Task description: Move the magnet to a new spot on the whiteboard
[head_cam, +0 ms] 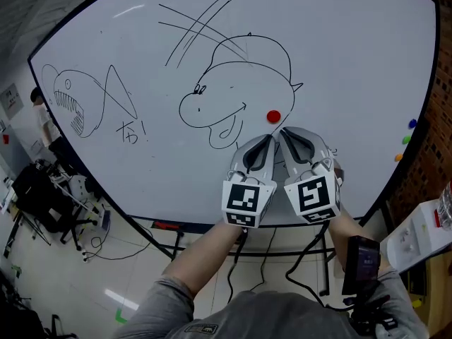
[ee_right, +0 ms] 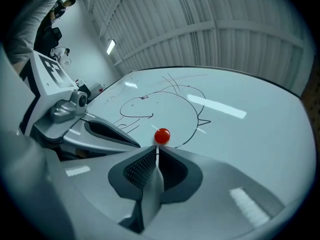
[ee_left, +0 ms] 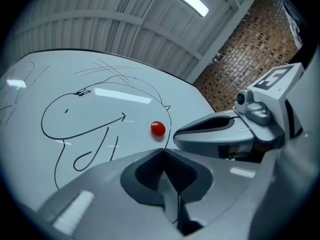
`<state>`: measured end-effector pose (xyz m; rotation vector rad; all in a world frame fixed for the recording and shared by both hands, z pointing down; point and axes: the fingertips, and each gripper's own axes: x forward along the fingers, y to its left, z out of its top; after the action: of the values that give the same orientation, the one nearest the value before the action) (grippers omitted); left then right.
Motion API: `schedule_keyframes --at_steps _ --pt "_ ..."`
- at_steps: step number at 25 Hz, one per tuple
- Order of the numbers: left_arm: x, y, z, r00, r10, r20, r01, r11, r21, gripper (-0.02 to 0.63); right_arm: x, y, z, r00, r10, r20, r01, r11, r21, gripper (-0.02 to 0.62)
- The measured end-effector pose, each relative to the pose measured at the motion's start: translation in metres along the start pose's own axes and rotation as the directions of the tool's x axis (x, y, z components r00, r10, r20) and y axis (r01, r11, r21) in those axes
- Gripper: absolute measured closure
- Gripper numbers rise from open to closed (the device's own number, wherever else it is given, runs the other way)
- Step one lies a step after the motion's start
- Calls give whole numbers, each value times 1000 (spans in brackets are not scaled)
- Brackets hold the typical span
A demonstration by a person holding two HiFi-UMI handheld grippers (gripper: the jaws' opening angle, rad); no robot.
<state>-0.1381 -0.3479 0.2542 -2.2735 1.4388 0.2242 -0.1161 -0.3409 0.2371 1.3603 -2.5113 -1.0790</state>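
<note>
Head view: we face the whiteboard (head_cam: 339,62), where the red magnet (head_cam: 273,116) sits just right of the cartoon head (head_cam: 212,111), under the brim of its hat. Our two tongs are held side by side below the magnet, both pointing up at it. The tip of the right tongs (head_cam: 284,131) is just beneath the magnet, and the left tongs (head_cam: 270,139) are a touch lower and to the left. A fish drawing (head_cam: 70,104) fills the board's left part, and a few coloured magnets (head_cam: 406,138) cling near its right edge.

Left gripper view: we see the left tongs' jaws pressed together with nothing between them. The magnet lies on the board a little beyond their tips, clearly apart from them. The right tongs reach in from the right, with their tip near the magnet.

Right gripper view: the right tongs' jaws are closed to a hairline and grip nothing. The magnet shows directly past their tips, on a drawn line; we cannot tell whether the tips touch it. The left tongs lie alongside at the left.
</note>
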Motion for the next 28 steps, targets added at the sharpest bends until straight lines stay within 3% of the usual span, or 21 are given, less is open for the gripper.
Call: schedule_keyframes --at_steps 4,9,19,28 --pt "-3 8 7 1000 11 22 -12 1000 9 604 8 0 9 1000 -14 6 14 999 -40 490" --pt "-7 13 11 999 11 33 -11 1000 16 604 19 -3 21 999 -31 19 32 996 -78 432" --pt "-11 17 7 1000 7 24 -7 1000 8 604 24 -10 21 997 -69 -19 66 988 -138 468" --pt "9 -27 12 997 -70 39 71 997 -6 604 -9 -64 0 989 -140 -57 134 986 -100 468"
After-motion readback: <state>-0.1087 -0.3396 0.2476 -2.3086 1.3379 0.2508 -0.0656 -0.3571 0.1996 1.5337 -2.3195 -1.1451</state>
